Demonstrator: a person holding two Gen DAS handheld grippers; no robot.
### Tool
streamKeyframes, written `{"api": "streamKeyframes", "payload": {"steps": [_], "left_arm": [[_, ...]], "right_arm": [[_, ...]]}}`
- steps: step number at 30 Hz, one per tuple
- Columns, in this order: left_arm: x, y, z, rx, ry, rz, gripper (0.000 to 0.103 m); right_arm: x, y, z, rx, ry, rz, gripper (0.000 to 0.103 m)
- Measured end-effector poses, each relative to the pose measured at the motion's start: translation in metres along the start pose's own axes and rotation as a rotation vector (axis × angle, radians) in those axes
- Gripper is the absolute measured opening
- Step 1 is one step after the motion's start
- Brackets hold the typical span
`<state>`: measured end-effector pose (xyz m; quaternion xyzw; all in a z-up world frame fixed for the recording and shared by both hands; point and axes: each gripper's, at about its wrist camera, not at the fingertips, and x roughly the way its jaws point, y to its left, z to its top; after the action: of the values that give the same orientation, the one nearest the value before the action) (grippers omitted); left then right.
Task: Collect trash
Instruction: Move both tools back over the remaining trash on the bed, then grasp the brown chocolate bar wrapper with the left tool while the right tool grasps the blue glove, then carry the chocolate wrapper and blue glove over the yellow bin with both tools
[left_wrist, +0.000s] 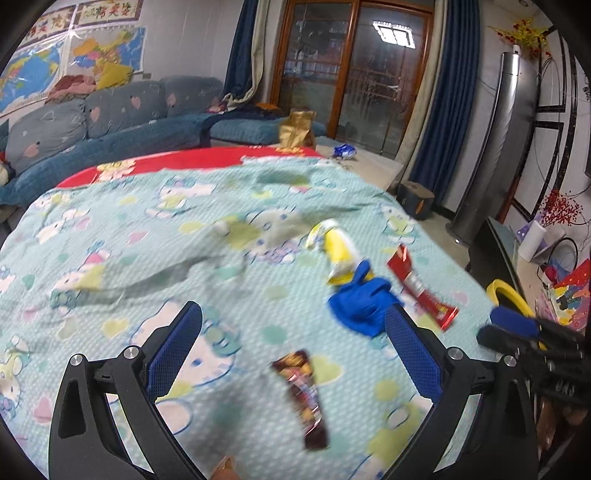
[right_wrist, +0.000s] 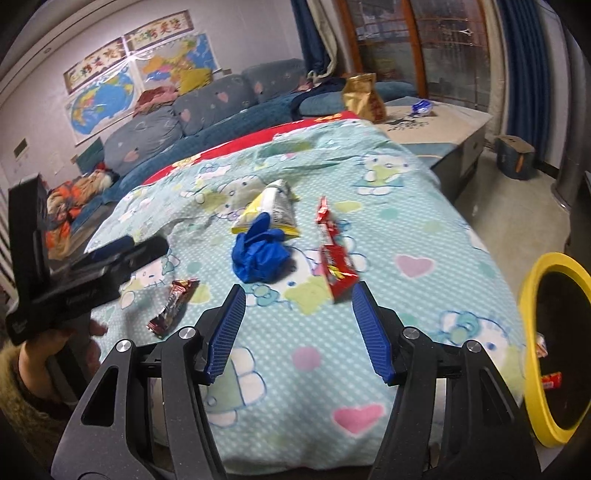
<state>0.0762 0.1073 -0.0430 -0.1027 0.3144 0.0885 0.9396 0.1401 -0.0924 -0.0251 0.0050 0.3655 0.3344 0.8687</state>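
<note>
Trash lies on a Hello Kitty blanket (right_wrist: 424, 229): a crumpled blue glove (right_wrist: 260, 254) (left_wrist: 360, 306), a yellow snack bag (right_wrist: 271, 212) (left_wrist: 338, 254), a red wrapper (right_wrist: 334, 254) (left_wrist: 421, 291) and a dark brown wrapper (right_wrist: 171, 302) (left_wrist: 304, 397). My left gripper (left_wrist: 293, 325) is open and empty above the brown wrapper; it also shows in the right wrist view (right_wrist: 140, 249). My right gripper (right_wrist: 299, 295) is open and empty, just short of the glove and red wrapper. A yellow-rimmed bin (right_wrist: 535, 354) with some wrappers inside stands at the right.
A gold bag (right_wrist: 362, 96) and a blue wrapper (right_wrist: 423, 107) sit on a low table (right_wrist: 443, 129) beyond the bed. A blue sofa (left_wrist: 110, 122) runs along the left wall. A dark box (right_wrist: 515, 155) stands on the floor at right.
</note>
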Motion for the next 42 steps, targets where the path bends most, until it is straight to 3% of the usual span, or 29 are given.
{"api": "streamKeyframes", "payload": {"steps": [7,10,18,21,23,27,28,29,42], "left_arm": [[0.0,0.007,-0.019,0.001,0.061,-0.052,0.094],[0.002,0.002,-0.028,0.005,0.093,-0.081,0.081],[0.014,-0.018,-0.049,0.042,0.177,-0.118,0.061],[0.016,-0.021,-0.055,0.056,0.191,-0.11,0.052],[0.018,-0.021,-0.058,0.061,0.198,-0.105,0.045],[0.018,-0.017,-0.057,0.055,0.195,-0.096,0.033],[0.018,-0.016,-0.057,0.053,0.193,-0.092,0.022],[0.019,-0.016,-0.055,0.053,0.192,-0.09,0.017],[0.008,-0.039,-0.037,0.076,0.133,-0.151,0.017]], "right_arm": [[0.032,0.011,0.013,-0.014,0.054,0.033,0.048],[0.046,0.016,0.016,-0.022,0.079,0.036,0.047],[0.079,0.023,0.023,-0.033,0.146,0.047,0.044],[0.089,0.023,0.022,-0.027,0.169,0.056,0.034],[0.095,0.021,0.019,-0.014,0.196,0.078,0.019],[0.09,0.017,0.014,0.023,0.184,0.103,0.009],[0.087,0.017,0.013,0.026,0.179,0.109,0.008],[0.082,0.016,0.011,0.027,0.168,0.113,0.008],[0.019,-0.011,0.011,0.069,0.029,0.081,0.007]]}}
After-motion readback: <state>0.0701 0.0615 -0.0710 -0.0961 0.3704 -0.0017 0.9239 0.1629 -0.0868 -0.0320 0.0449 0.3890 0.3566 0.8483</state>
